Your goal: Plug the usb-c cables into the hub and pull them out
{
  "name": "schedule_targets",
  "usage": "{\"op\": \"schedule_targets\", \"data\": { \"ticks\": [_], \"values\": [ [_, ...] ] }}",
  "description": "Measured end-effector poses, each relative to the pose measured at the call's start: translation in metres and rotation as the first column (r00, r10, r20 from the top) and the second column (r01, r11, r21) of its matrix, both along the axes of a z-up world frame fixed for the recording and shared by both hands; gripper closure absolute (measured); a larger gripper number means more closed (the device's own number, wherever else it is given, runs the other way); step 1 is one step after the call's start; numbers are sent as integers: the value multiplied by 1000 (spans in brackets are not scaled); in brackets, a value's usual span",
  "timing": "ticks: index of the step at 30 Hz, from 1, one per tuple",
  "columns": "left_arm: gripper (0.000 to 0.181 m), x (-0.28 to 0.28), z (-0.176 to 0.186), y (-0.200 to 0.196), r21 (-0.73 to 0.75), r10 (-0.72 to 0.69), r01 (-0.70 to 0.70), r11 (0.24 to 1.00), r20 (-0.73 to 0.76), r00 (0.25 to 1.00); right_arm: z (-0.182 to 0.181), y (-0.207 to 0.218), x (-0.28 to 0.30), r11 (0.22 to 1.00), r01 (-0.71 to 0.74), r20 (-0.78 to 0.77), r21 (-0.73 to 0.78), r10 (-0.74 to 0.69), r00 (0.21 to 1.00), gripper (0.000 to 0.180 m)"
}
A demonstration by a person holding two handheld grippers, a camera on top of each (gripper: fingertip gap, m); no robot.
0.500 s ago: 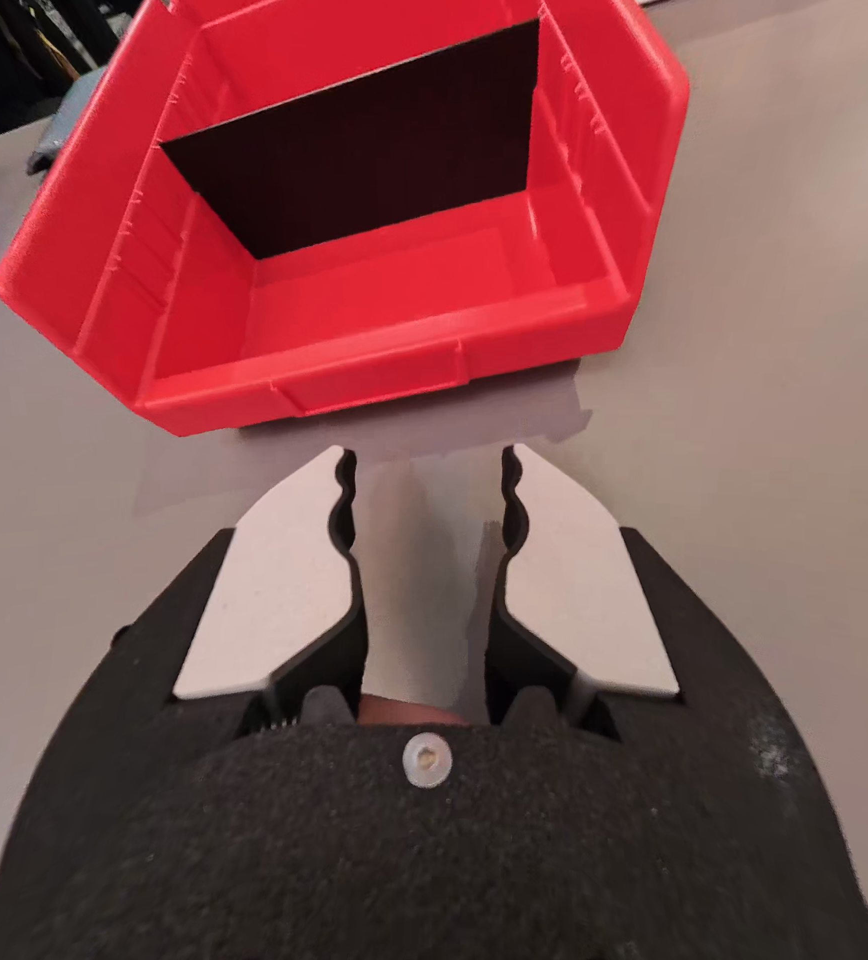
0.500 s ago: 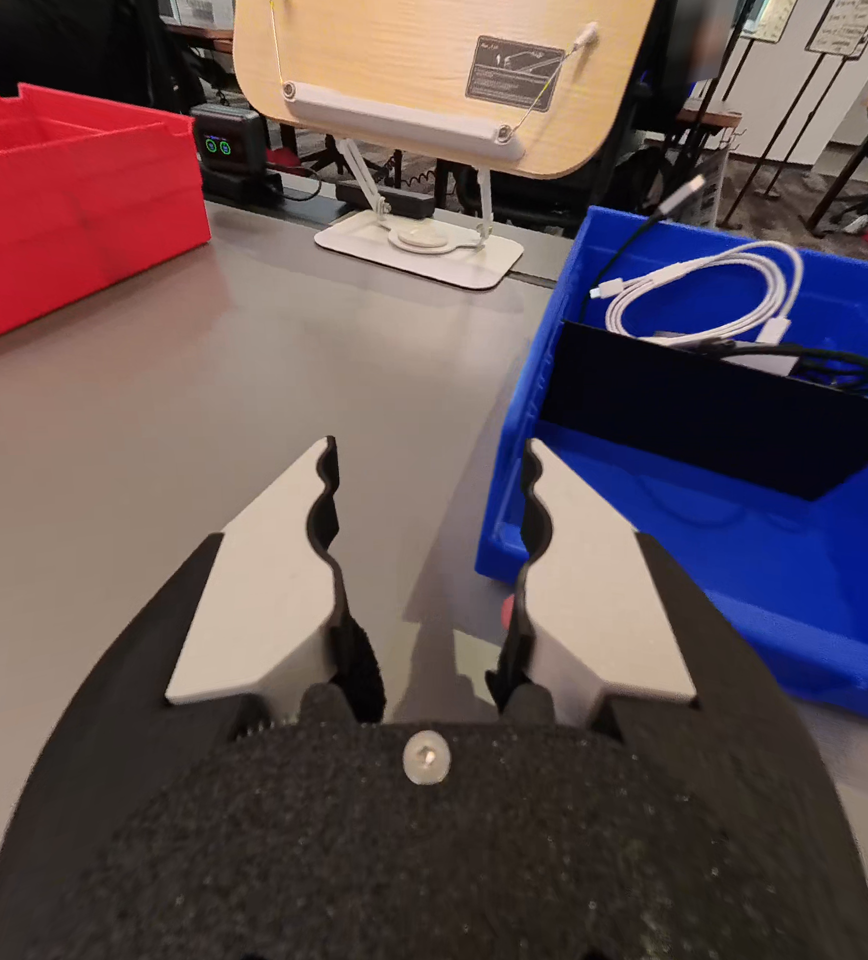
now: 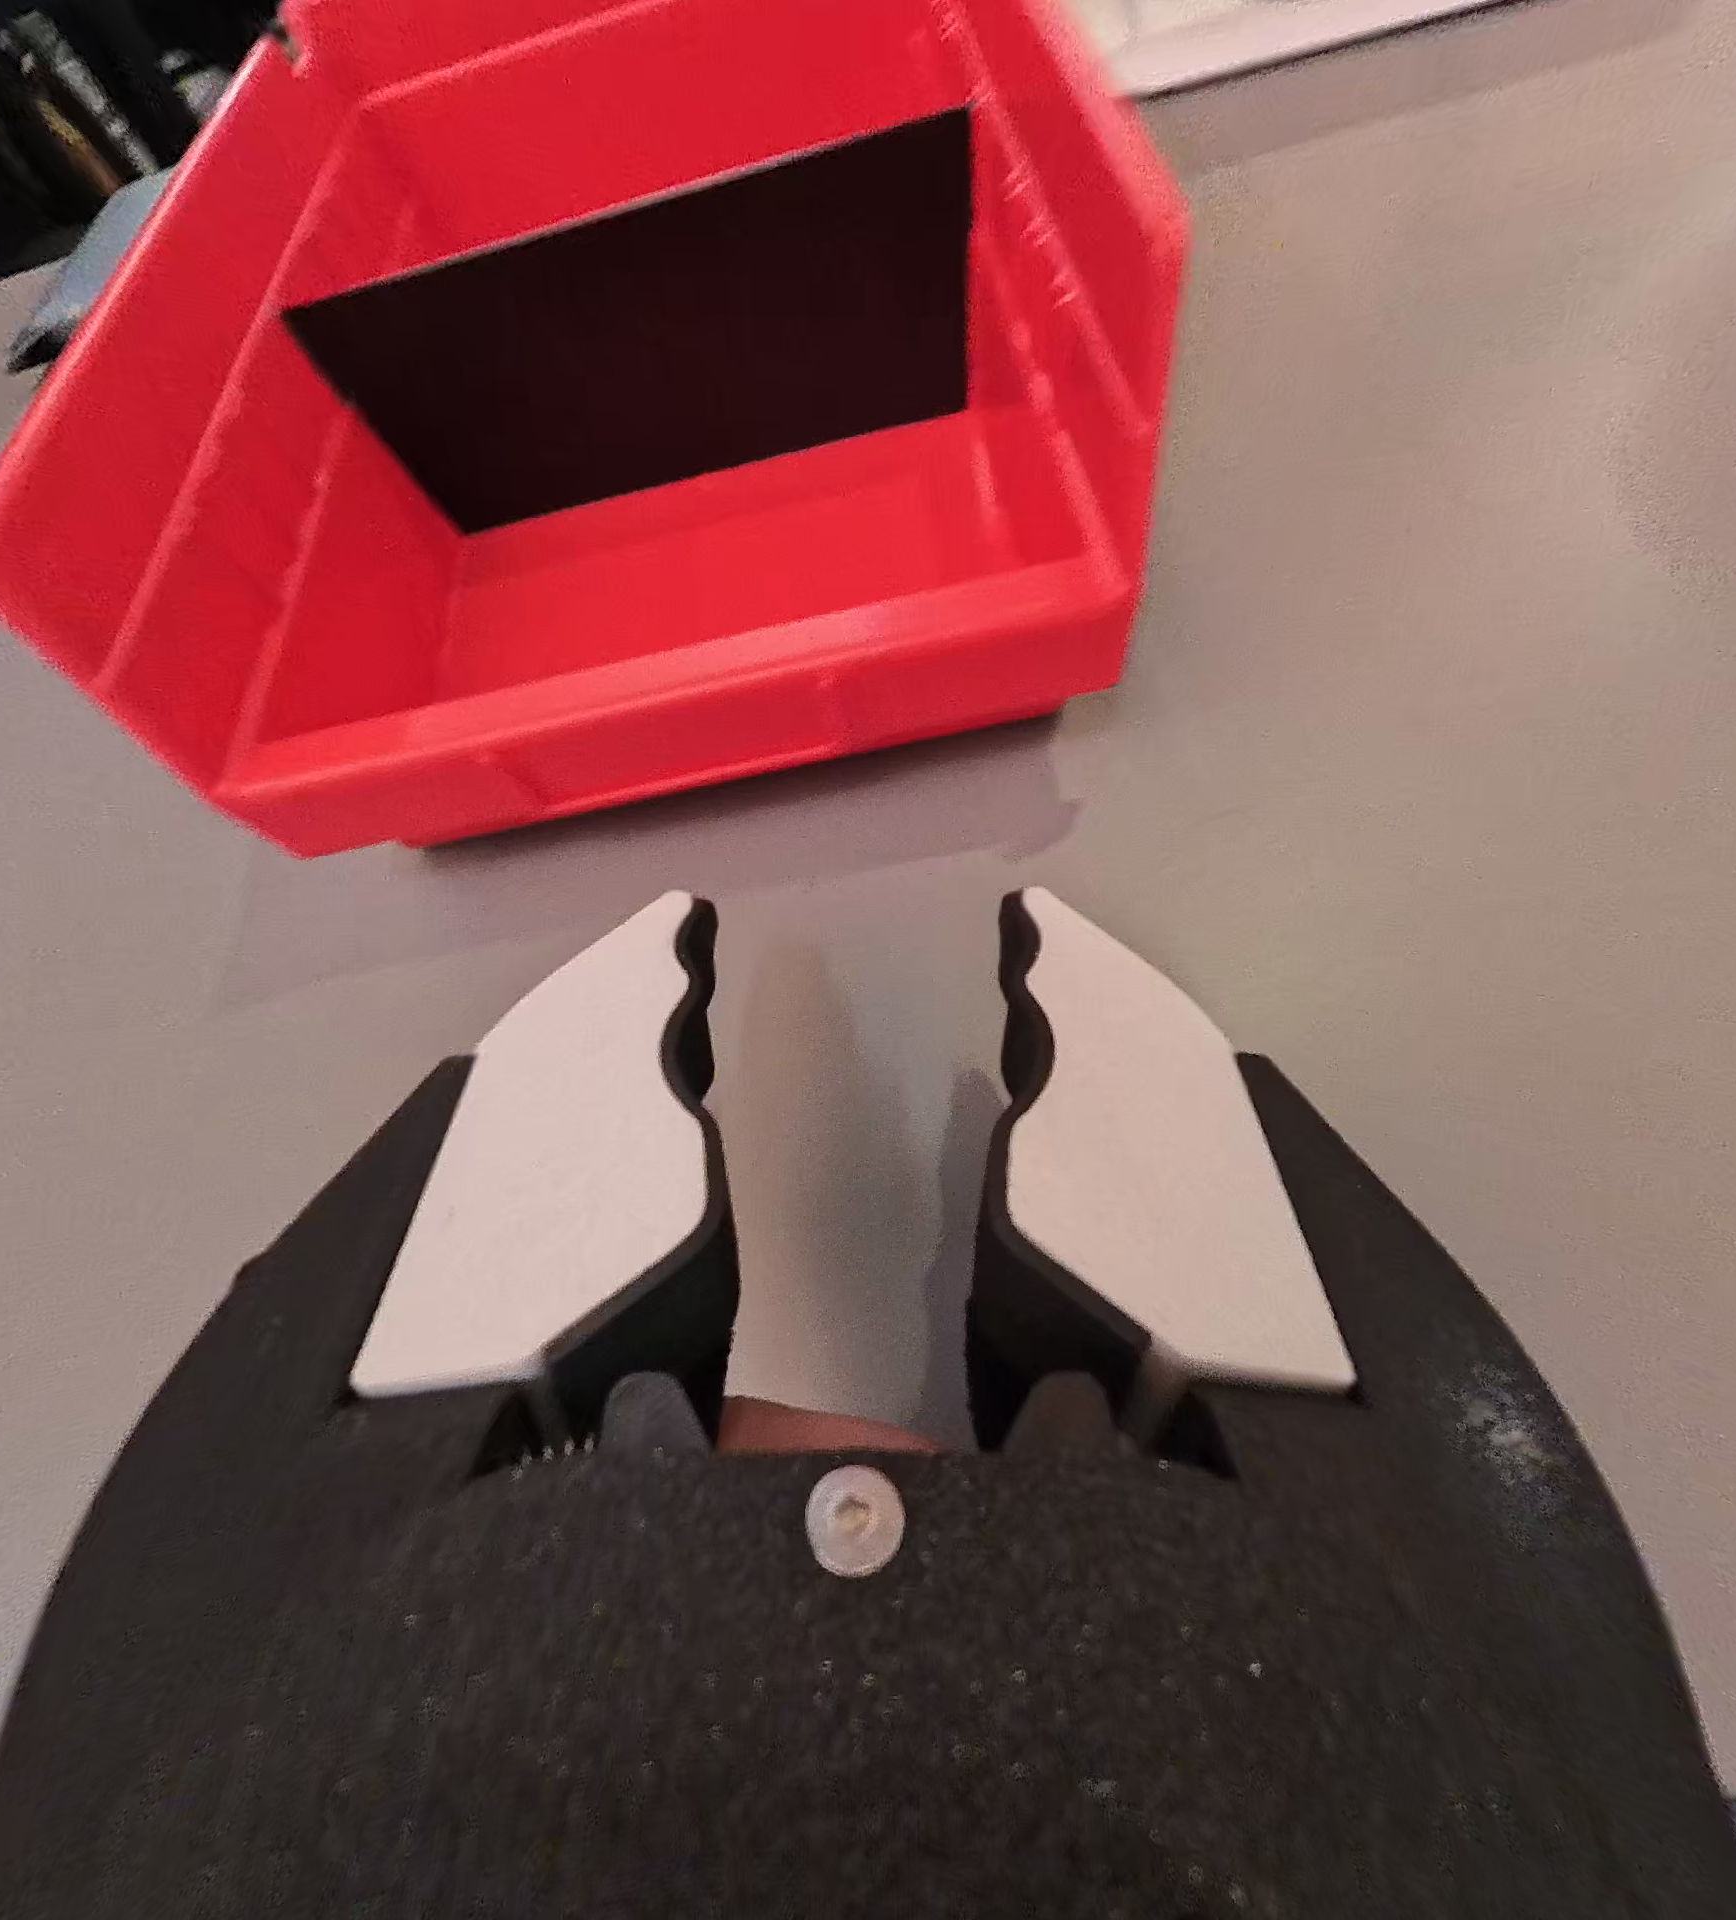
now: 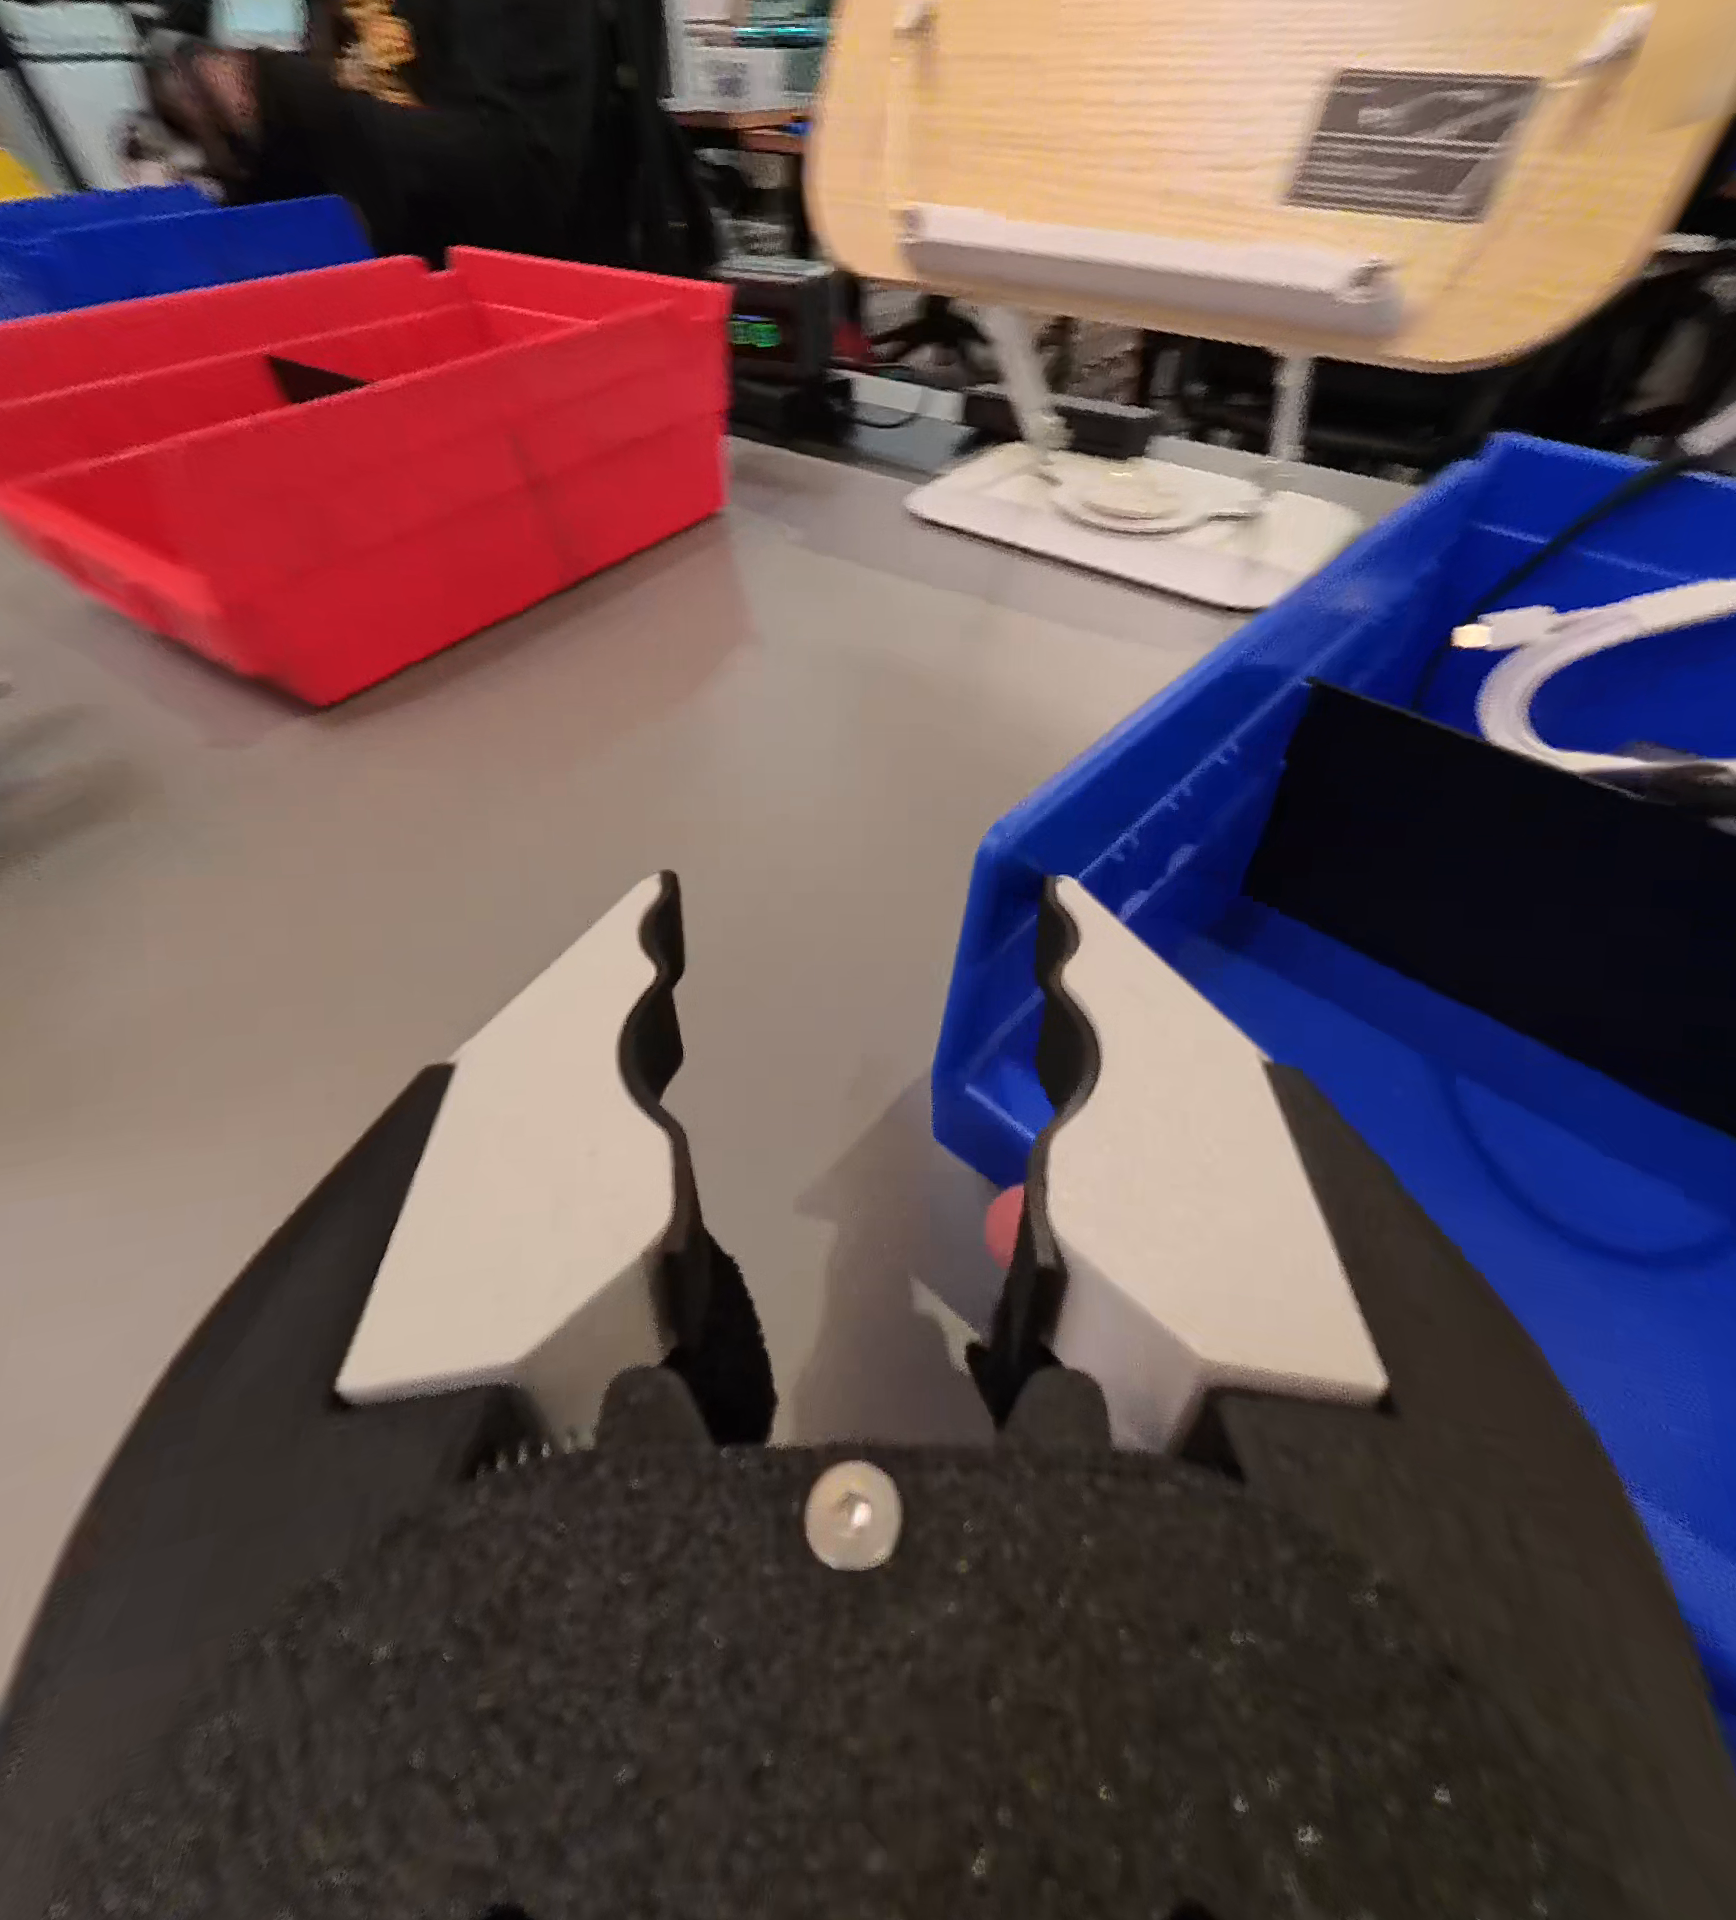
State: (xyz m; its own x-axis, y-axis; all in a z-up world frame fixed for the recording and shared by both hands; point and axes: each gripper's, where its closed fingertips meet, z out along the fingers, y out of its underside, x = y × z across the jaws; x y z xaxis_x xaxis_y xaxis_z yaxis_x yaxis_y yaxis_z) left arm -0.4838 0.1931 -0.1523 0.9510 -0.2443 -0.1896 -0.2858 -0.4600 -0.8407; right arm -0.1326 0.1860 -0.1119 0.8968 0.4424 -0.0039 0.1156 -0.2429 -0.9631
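Left gripper: jaws apart, nothing between them, hovering over bare grey table. Just beyond it sits the red bin; its near compartment is empty, and a black divider hides the rear part.

Right gripper: jaws likewise apart and empty, over the table, with its right finger just beside the near corner of the blue bin. The near section of that bin looks empty. Behind the bin's black divider lies a coiled white cable, one connector end showing, plus a thin black cable rising over the rim.

Farther off: a wooden board on a white stand.

The hub is not visible in either view.

Judgement: task at its start. No cable picked up, nothing plugged. All plugging and unplugging remains.
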Motion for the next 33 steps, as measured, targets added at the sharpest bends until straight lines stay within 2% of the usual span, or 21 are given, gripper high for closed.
{"op": "schedule_targets", "data": {
  "ticks": [3,5,7,11,14,16,17,18,20,23,25,27,28,33],
  "values": [
    [128,37,13,-1,61,-108,105,993,46,993,2,-29,-40,981,-192,-42,-21,191,981,116],
    [124,72,23,-6,103,-214,205,973,86,973,5,-52,-62,951,-308,-67,-20,306,950,126],
    [121,116,31,-15,125,-334,316,940,168,927,12,-64,-68,951,-308,-53,15,309,950,125],
    [122,209,41,-43,127,-517,506,853,342,785,38,-65,-34,984,-81,-31,156,87,996,125],
    [124,265,39,-55,124,-584,582,804,352,731,68,-69,17,935,190,-71,300,-176,982,125],
    [128,293,37,-54,119,-590,587,801,321,741,79,-76,59,861,380,-104,338,-368,924,126],
    [130,300,36,-47,124,-561,552,825,297,773,79,-79,81,819,468,-107,330,-460,881,126],
    [132,305,36,-40,129,-529,515,848,287,799,77,-83,99,786,530,-117,316,-522,845,126],
    [136,318,31,-34,115,-512,502,857,303,804,62,-87,125,745,621,-115,243,-614,781,126],
    [143,320,19,-21,108,-470,458,882,261,843,12,-83,138,730,683,-48,19,-681,730,135],
    [151,321,18,-17,107,-468,456,883,250,848,-7,-78,131,748,662,-70,-57,-664,744,142],
    [168,321,18,-14,107,-471,459,882,241,849,-12,-78,143,684,727,-54,-58,-729,682,168],
    [170,319,18,-12,103,-463,452,886,245,852,-14,-77,147,655,754,-27,-49,-755,655,176],
    [177,294,34,-1,174,-418,386,906,221,881,6,-68,128,657,750,-48,84,-749,661,178]
  ]
}}
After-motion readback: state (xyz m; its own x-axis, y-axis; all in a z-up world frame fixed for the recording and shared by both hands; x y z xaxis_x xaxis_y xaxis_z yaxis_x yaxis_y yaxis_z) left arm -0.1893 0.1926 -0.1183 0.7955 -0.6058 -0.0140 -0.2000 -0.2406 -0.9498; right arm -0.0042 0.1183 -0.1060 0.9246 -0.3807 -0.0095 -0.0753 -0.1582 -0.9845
